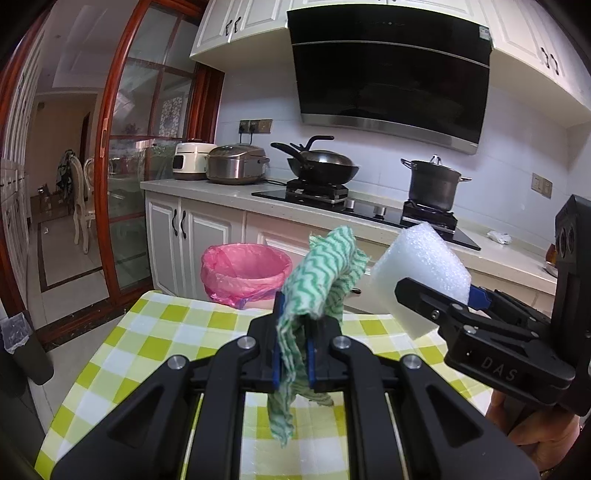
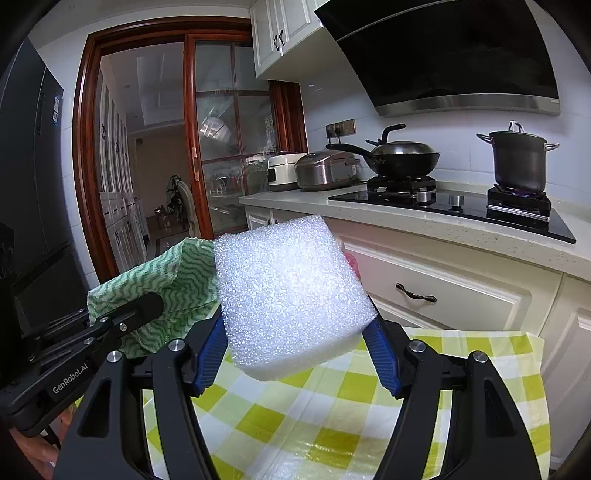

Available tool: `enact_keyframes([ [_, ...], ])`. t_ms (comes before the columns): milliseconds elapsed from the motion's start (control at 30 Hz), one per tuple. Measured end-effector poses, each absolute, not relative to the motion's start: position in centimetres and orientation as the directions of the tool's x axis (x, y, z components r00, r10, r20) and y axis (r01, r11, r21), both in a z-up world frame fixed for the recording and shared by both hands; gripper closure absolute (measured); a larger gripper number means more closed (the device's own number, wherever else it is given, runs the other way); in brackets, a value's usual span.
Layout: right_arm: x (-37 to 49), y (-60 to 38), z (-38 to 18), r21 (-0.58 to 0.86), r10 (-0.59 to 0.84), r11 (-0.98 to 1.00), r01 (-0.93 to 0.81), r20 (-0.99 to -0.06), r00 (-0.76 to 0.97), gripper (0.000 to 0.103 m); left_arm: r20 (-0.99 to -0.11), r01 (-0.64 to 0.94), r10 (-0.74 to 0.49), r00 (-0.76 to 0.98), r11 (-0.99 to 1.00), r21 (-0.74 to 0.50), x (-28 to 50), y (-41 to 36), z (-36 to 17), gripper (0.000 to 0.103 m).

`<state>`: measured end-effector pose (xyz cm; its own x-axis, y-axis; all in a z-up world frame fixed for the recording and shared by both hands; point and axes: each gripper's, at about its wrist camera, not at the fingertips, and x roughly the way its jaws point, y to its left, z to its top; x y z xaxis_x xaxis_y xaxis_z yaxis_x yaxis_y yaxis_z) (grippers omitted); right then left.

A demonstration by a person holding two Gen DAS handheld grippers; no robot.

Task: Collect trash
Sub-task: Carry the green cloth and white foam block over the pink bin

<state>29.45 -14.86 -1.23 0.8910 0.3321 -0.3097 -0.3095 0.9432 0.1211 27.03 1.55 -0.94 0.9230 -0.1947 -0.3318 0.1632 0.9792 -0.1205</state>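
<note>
Kitchen, as I see it from my station. White tiled wall; cream upper cabinets; black range hood. Pale stone counter over cream base cabinets. Glass-paned sliding door in a red wood frame. Glossy tiled floor. Dining chair in the room beyond.

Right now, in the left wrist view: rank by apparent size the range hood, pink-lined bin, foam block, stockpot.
1. range hood, largest.
2. pink-lined bin and foam block: about alike. The block sits close to the lens in the right gripper, so I won't rank them.
3. stockpot, smallest, though farthest.
</note>
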Motion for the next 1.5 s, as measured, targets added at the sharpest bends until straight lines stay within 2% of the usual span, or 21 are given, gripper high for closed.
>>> enact_keyframes([
  [500, 38.5, -13.2, -1.3, 0.1, 0.371, 0.928, -0.358, -0.317, 0.873, 0.038, -0.323, 0.138, -0.163, 0.932, 0.985, -0.1, 35.9, 3.9, -0.9, 0.093],
  [833, 49.7, -13.3, -2.3, 0.125, 0.41, 0.911, -0.392, -0.345, 0.844, 0.038, -0.348, 0.139, -0.169, 0.922, 0.984, -0.111, 46.8, 6.2, -1.8, 0.093],
  [1100, 59.1, -13.6, -3.9, 0.21, 0.473, 0.881, -0.424, -0.352, 0.808, 0.038, -0.357, 0.151, -0.207, 0.911, 0.972, -0.178, 56.4, 8.7, -2.9, 0.093],
  [1500, 71.6, -11.9, -8.9, 0.211, 0.498, 0.866, -0.453, -0.428, 0.754, 0.038, -0.416, 0.165, -0.246, 0.875, 0.961, -0.223, 68.7, 10.4, -8.2, 0.093],
])
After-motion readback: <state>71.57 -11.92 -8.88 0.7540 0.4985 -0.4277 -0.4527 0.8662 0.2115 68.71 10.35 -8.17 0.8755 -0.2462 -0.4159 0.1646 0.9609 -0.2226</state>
